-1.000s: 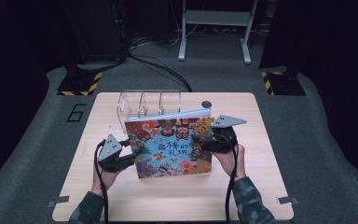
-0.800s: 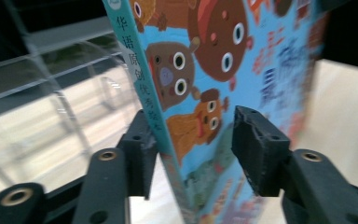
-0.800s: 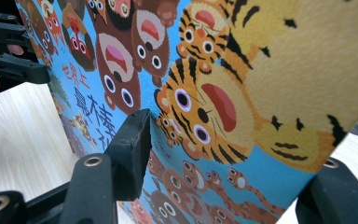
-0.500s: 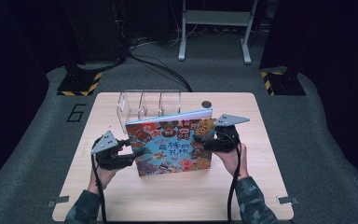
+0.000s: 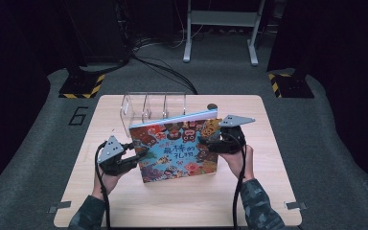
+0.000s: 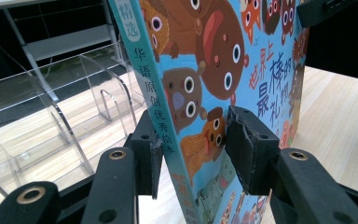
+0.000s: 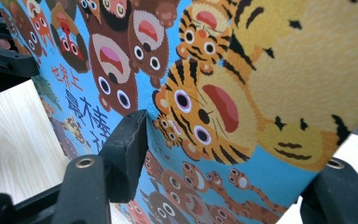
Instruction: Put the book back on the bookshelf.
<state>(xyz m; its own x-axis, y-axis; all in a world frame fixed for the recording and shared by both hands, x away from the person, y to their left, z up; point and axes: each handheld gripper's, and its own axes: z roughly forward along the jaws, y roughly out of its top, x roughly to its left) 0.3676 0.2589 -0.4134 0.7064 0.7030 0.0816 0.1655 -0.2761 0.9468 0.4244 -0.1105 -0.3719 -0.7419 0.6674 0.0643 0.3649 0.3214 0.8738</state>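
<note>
The pale wooden table (image 5: 182, 211) stands on grey floor matting, and near its far edge sits a clear plastic file rack (image 5: 148, 108) with upright dividers, which also shows behind the left gripper's jaws in the left gripper view. In front of the rack, about at the middle of the table, a large picture book (image 5: 177, 151) with a blue cover crowded with cartoon animals is held up on its lower edge, the cover tilted back and facing the person. The left gripper (image 5: 136, 155) meets the book at its spine edge; in the left gripper view the spine runs up between the two black jaws, which have just been closing. The pad on the spine side lies against the spine and the other pad sits at the cover, but whether it presses I cannot tell. The right gripper (image 5: 206, 143) takes the book's opposite edge; its jaws have just been opening, and in the right gripper view one pad lies against the cover beside a tiger, while the other jaw stands off at the lower corner, so a firm pinch is not clear. A small dark round object (image 5: 212, 106) rests on the table behind the book's far right corner.
</note>
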